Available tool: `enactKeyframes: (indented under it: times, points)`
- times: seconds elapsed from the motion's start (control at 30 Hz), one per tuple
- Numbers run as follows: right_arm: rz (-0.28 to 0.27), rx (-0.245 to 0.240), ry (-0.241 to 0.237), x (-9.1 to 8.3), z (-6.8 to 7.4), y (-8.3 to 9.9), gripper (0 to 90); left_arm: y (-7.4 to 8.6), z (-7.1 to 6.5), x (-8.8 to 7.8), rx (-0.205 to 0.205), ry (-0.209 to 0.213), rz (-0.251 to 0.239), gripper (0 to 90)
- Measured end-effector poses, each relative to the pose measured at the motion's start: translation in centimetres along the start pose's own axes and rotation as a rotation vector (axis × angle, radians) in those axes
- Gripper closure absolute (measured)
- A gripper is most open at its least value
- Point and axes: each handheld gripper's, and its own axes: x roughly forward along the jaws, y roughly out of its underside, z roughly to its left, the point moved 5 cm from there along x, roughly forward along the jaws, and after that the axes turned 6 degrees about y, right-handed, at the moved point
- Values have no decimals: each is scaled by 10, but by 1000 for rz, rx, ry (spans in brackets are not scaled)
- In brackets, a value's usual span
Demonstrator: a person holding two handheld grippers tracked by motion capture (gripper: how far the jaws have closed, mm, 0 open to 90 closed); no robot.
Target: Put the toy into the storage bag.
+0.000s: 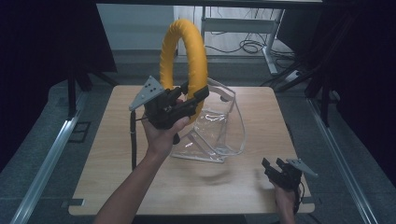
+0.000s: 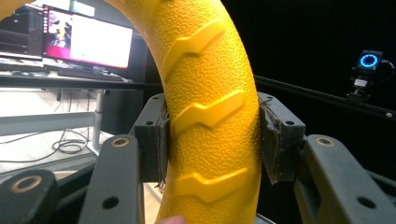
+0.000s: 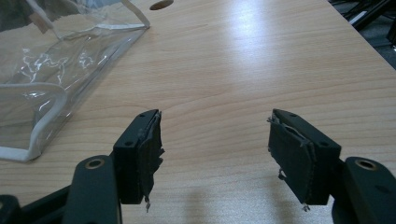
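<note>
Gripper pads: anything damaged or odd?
Yes. On the right hand-held gripper, open over the table, both pads are frayed, with loose shreds at the edges. The left hand-held gripper, clamped on the yellow ring, shows similar tattered pad edges.

Yellow ridged ring (image 2: 210, 116) clamped between black jaws, lit monitor (image 2: 88, 39) behind

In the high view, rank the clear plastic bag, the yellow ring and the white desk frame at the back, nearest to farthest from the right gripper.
From the right gripper, open at the table's near right corner:
1. Clear plastic bag, mid-table, to its left.
2. Yellow ring, held up in the left gripper, above the bag's far left side.
3. White desk frame, on the floor beyond the table.
</note>
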Motion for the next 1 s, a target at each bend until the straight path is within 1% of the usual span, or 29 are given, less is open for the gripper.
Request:
enactKeyframes:
  times: [0.03,0.07,0.1,0.13,0.17,0.2,0.23,0.27,0.3,0.33,0.37,0.5,0.53,0.57,0.63,0.7,0.73,0.77,0.83,0.87,0.93,1.0]
  points:
    - [0,0,0,0,0,0,349,-1,-2,3,3,6,0,508]
    - [0,-1,3,0,0,0,349,-2,-8,7,13,17,-1,507]
    - [0,-1,3,0,0,0,349,-2,-8,7,13,17,-1,508]
    - [2,-2,1,0,-1,0,349,-3,-13,13,26,22,0,508]
    - [2,-1,1,0,-1,0,349,-3,-13,13,26,22,0,508]
    - [2,-2,1,0,-1,0,350,-3,-19,19,35,31,-2,508]
    - [2,-2,1,0,-1,0,350,-3,-19,19,35,31,-2,508]
    - [0,-1,3,0,-1,0,349,-4,-22,22,40,37,1,508]
    - [-6,2,3,0,-1,0,349,-4,-24,25,40,41,1,508]
    - [-7,4,5,0,-1,0,349,-5,-28,30,36,56,0,508]
    - [-6,5,4,-1,-2,0,350,-5,-28,30,36,56,0,508]
    - [-5,7,2,-1,-2,-1,350,-5,-34,41,24,78,-14,508]
    - [-4,7,3,-1,-3,0,350,-3,-36,46,25,78,-15,508]
    - [-4,7,3,-1,-3,0,350,-3,-36,46,25,78,-15,508]
    - [-4,6,3,-1,-3,0,350,2,-38,52,24,77,-15,508]
    - [-10,0,6,-1,-4,0,350,6,-38,57,10,82,-14,508]
    - [-12,0,7,-1,-4,0,350,11,-38,61,-9,88,-11,507]
    - [-13,0,7,-1,-4,-1,350,13,-38,63,-19,90,-11,508]
    - [-13,2,6,-1,-4,-1,350,15,-37,65,-22,93,-8,507]
    - [-12,3,6,-1,-5,-1,350,21,-37,69,-26,93,-6,507]
    - [-8,8,7,-1,-4,0,350,24,-37,71,-26,91,-4,508]
    - [-8,8,7,-1,-4,0,350,31,-36,75,-30,84,1,508]
